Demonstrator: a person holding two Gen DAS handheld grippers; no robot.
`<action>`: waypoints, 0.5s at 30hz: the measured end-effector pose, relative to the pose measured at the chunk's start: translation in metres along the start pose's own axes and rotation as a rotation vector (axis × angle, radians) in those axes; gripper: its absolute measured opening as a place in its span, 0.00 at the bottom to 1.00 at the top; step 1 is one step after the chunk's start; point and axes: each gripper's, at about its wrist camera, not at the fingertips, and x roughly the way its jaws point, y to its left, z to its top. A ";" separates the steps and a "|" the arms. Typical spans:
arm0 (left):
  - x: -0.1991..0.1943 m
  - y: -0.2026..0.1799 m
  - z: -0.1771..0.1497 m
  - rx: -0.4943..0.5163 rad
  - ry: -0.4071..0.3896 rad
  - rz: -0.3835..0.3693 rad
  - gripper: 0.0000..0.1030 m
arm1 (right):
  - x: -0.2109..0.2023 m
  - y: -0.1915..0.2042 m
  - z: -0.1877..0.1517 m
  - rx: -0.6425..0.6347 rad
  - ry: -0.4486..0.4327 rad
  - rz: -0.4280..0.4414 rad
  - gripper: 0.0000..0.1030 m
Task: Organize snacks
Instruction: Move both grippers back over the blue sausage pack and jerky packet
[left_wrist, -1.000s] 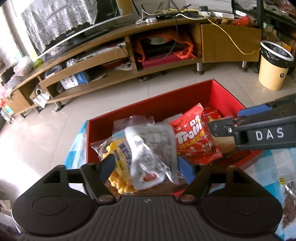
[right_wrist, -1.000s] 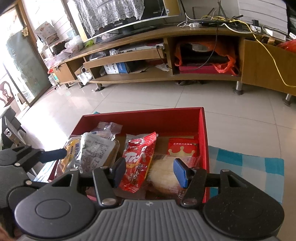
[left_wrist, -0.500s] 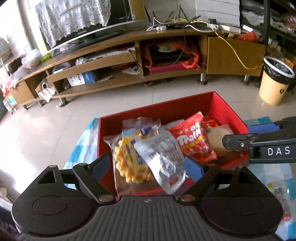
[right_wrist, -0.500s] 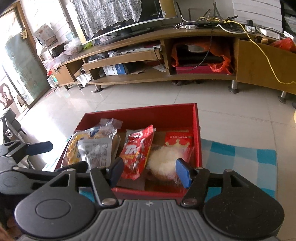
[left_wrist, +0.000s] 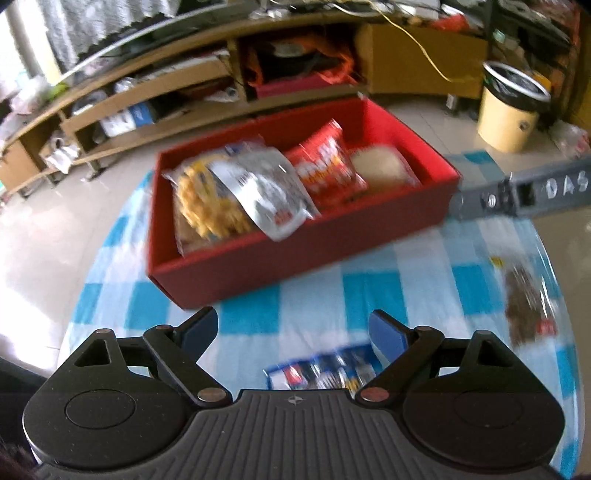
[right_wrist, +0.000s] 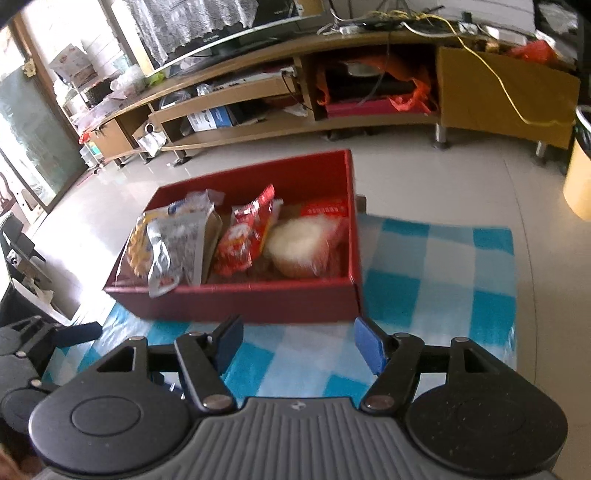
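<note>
A red box (left_wrist: 295, 251) stands on the blue checked cloth (left_wrist: 314, 291) and holds a yellow snack bag (left_wrist: 207, 199), a silver packet (left_wrist: 266, 192), a red Trolli bag (left_wrist: 325, 166) and a pale bun (left_wrist: 380, 166). The box also shows in the right wrist view (right_wrist: 258, 299). My left gripper (left_wrist: 293, 334) is open and empty, above the cloth in front of the box. A blue packet (left_wrist: 321, 373) lies just below it. A brown snack packet (left_wrist: 524, 306) lies at the right. My right gripper (right_wrist: 299, 343) is open and empty in front of the box.
A long wooden TV stand (right_wrist: 332, 96) runs along the back wall. A yellow waste bin (left_wrist: 509, 110) stands on the tiled floor at the right. The right gripper's body (left_wrist: 535, 192) reaches in beside the box. The left gripper's body (right_wrist: 33, 350) shows at the left.
Both grippers have pulled back from over the box to above the cloth. The silver packet that was between the left jaws now lies in the box.
</note>
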 end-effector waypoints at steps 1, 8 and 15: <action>0.000 -0.002 -0.003 0.013 0.006 -0.018 0.90 | -0.004 -0.002 -0.004 0.009 0.003 0.005 0.65; 0.019 -0.008 -0.001 0.188 0.026 -0.210 0.91 | -0.025 -0.011 -0.029 0.048 0.019 0.037 0.69; 0.054 -0.013 -0.003 0.272 0.099 -0.308 0.91 | -0.015 -0.014 -0.030 0.064 0.057 0.061 0.69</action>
